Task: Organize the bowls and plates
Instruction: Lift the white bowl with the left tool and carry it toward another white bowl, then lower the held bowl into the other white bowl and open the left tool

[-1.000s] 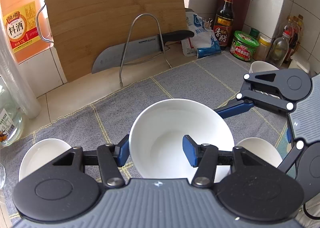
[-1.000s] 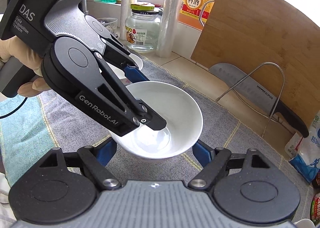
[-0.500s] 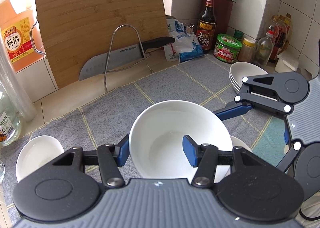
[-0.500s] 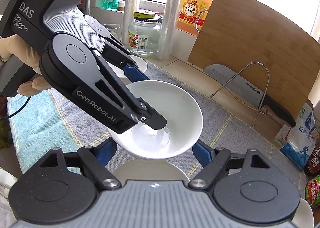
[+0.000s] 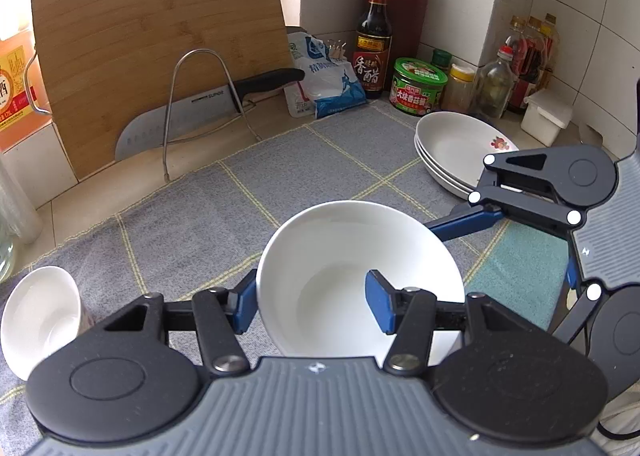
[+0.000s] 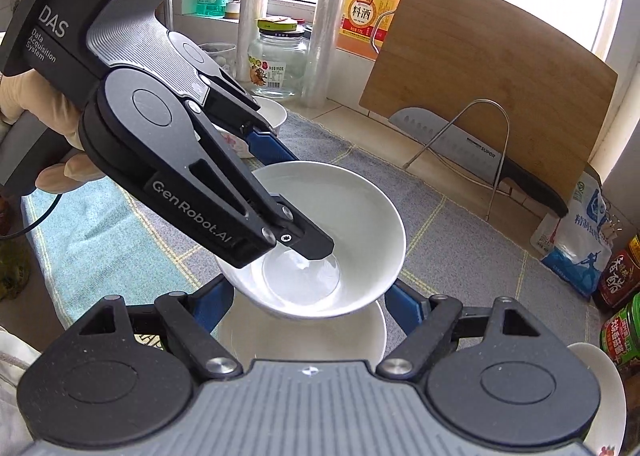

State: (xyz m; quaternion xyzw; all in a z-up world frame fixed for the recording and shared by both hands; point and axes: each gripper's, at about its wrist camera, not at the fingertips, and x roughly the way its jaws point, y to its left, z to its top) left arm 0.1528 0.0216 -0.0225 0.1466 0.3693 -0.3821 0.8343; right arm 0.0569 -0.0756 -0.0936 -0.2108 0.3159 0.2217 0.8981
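Observation:
My left gripper (image 5: 310, 304) is shut on the near rim of a white bowl (image 5: 352, 276), one finger inside and one outside, and holds it above the grey mat. In the right wrist view the same bowl (image 6: 344, 224) hangs just above a second white bowl (image 6: 304, 340) that sits between my right gripper's open fingers. My right gripper (image 6: 308, 302) is open with nothing pinched; one of its fingers (image 5: 464, 222) reaches the held bowl's far right side. A stack of white plates (image 5: 456, 152) stands at the right. A small white bowl (image 5: 36, 316) lies at the left.
A grey checked mat (image 5: 280, 176) covers the counter, with a teal cloth (image 5: 516, 268) at the right. A cutting board (image 5: 152, 56) and a knife (image 5: 200, 112) on a wire stand are at the back. Bottles, jars and a knife block line the back wall.
The left gripper has carried the white bowl rightward and higher, toward the plate stack. The bowl now hangs over the second bowl between the right fingers. The small left bowl has dropped behind.

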